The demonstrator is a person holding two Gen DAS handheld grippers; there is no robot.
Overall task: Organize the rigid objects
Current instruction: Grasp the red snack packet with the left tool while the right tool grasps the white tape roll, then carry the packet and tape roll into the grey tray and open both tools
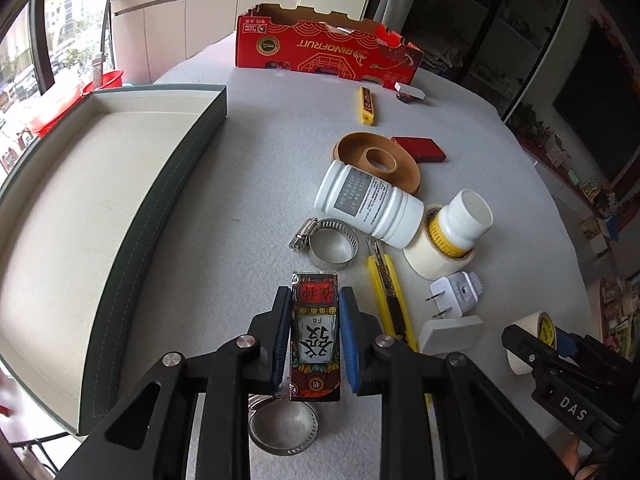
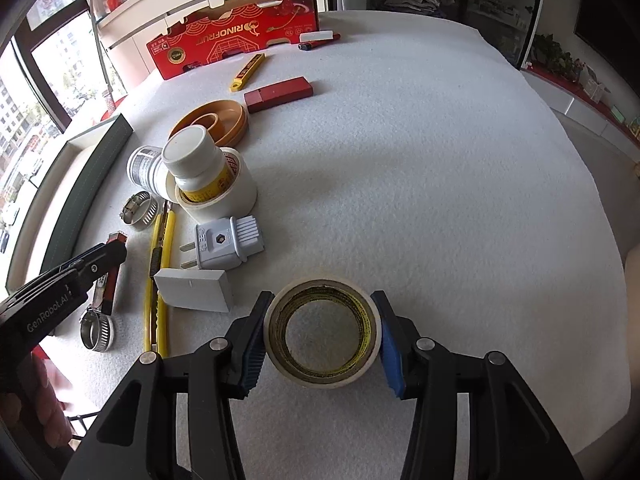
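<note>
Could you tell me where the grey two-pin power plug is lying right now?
The grey two-pin power plug lies on the white felt table, left of centre in the right wrist view, between the cream masking-tape roll holding a white bottle and the white rectangular block.

Far red carton: "RINOFRUIT", upside down. Lying white bottle label: "2028.04.06". Left gripper: "GenRobot.AI". Right gripper: "DAS".

I see a matt, fuzzy grey felt-like table cover, shiny ridged metal hose clamps, a glossy printed card box between my left gripper's ribbed blue pads, and a papery cream tape roll at lower centre.
</note>
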